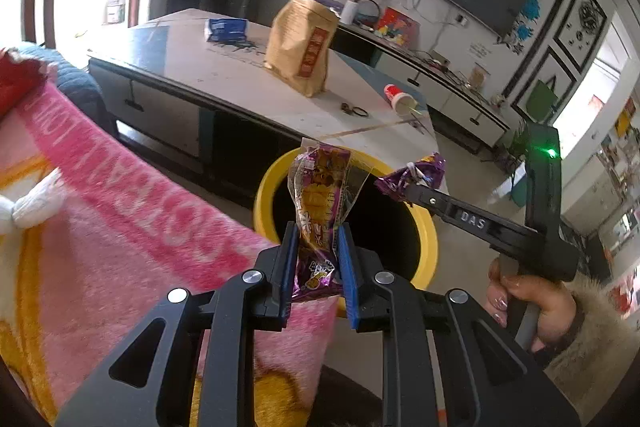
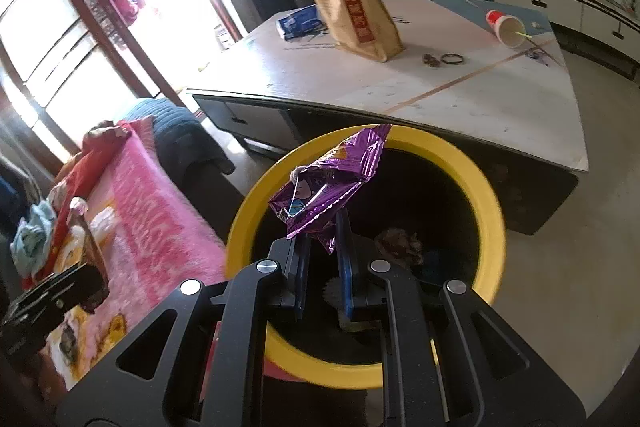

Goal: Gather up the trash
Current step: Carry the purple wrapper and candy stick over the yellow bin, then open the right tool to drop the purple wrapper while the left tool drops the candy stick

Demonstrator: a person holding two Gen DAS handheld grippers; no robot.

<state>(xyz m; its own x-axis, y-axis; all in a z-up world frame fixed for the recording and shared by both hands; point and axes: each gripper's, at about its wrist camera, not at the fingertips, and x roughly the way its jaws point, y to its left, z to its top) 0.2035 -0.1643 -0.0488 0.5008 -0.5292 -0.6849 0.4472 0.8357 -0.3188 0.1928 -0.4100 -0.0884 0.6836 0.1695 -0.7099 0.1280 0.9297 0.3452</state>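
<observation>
While your left claw point(image 1: 318, 247) is pinched tight on a purple-and-clear snack wrapper point(image 1: 320, 195), the wrapper stands up over the near rim of the yellow bin point(image 1: 430, 243), right at the edge of the pink blanket point(image 1: 120, 207). Your right claw point(image 2: 322, 259) has its blue pads nearly together, nipping the lower corner of a crumpled purple foil wrapper point(image 2: 332, 183), and it's out over the bin's open mouth point(image 2: 494, 227). From the left camera you can see that foil wrapper point(image 1: 412, 177) at the right claw's tip point(image 1: 404, 189), above the bin's far rim, apart from the left one's load. Inside the bin, some crumpled trash point(image 2: 400, 245) lies at the bottom. The bin sits just beside the low table's front edge point(image 2: 400, 123), blanket on its left, bare floor point(image 2: 580, 267) open on its right. On the table: a brown paper bag point(image 2: 356, 11), a tipped red cup point(image 2: 506, 25), a blue packet point(image 2: 298, 23).
</observation>
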